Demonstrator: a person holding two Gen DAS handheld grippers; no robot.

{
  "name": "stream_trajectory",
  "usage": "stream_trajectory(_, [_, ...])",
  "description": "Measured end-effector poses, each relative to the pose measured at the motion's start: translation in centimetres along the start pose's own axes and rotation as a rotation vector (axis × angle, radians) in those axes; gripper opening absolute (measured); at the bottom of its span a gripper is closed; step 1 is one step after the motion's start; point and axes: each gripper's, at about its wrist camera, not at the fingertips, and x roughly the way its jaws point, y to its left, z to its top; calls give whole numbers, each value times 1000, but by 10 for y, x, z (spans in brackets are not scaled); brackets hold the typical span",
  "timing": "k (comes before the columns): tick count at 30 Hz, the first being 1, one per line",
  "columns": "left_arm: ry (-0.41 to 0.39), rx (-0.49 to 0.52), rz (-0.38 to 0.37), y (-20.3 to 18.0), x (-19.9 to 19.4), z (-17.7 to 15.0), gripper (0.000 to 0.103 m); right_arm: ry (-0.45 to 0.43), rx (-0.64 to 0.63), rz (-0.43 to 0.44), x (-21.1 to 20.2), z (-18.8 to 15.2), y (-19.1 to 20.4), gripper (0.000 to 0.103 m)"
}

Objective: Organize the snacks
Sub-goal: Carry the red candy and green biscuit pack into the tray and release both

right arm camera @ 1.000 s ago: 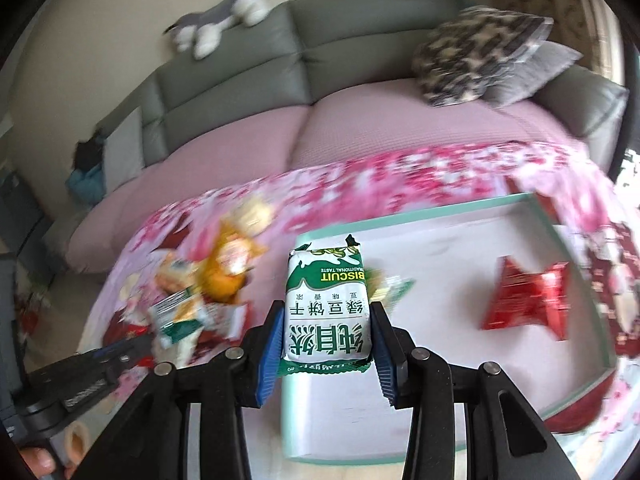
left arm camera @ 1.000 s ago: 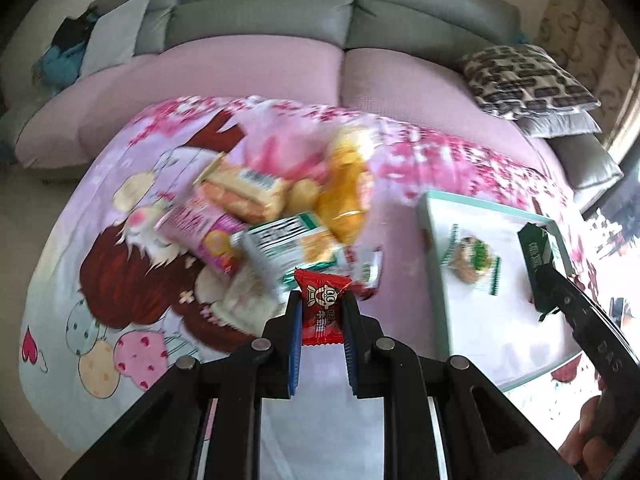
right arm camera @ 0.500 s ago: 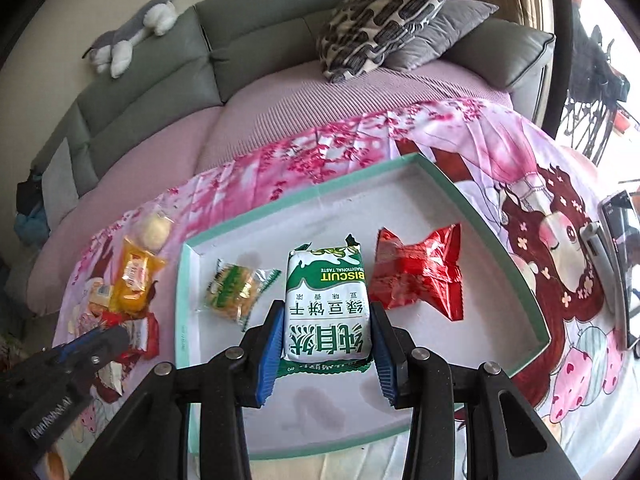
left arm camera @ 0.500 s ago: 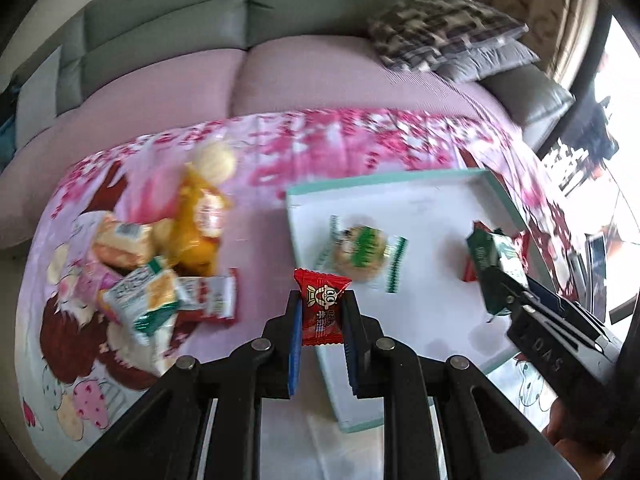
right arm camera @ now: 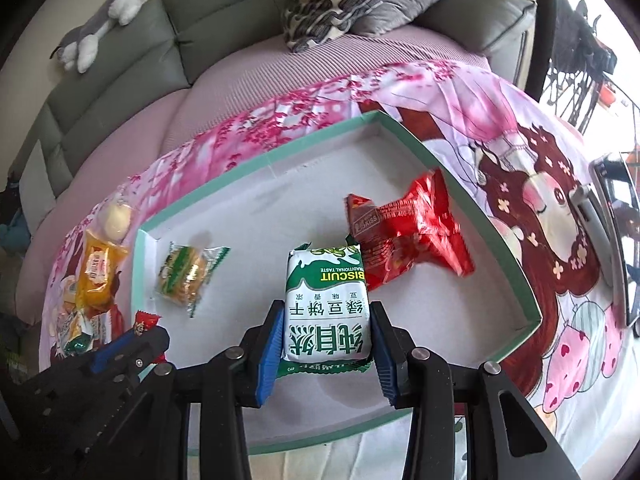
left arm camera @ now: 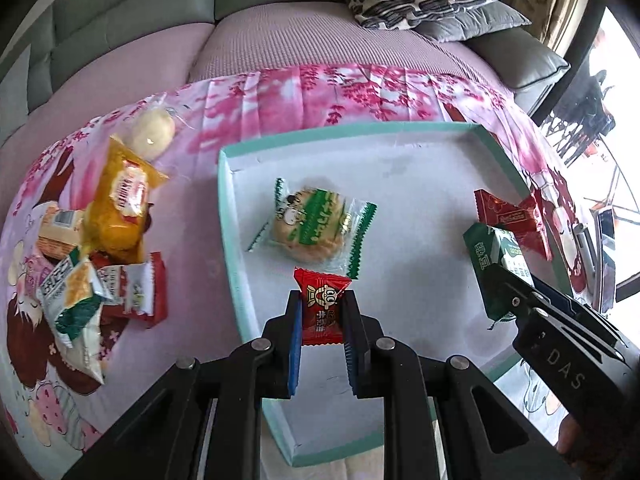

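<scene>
- We see the green-and-white biscuit packet with its long axis running along the fingers of the right gripper, its far end pointing toward the middle of the teal-rimmed tray and its print upside down to the camera.
- The small red candy stands likewise lengthwise in the left gripper, its crimped end aimed away over the tray's near left corner.
- Both grippers tilt steeply downward over the tray, the left one low at the left in the right wrist view.
- Each pair of blue pads is clamped on its packet.
- Inside the tray lie a round biscuit in clear green-trimmed wrap and a shiny red packet.
- More snacks sit piled on the pink cloth left of the tray.
</scene>
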Motion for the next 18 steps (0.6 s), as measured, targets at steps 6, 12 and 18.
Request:
stream_trajectory(6, [16,35,-1,-11,8,-3,19,4,19,-7,1,0,-6,43])
stream_trajectory(12, [8,36,15,-12,6,-3,30,6,44,-14,1,0,-10,44])
stream_trajectory(18, [-18,-9,28,-3,-1,-3,69,-6,62,-20,-1,1,-12,45])
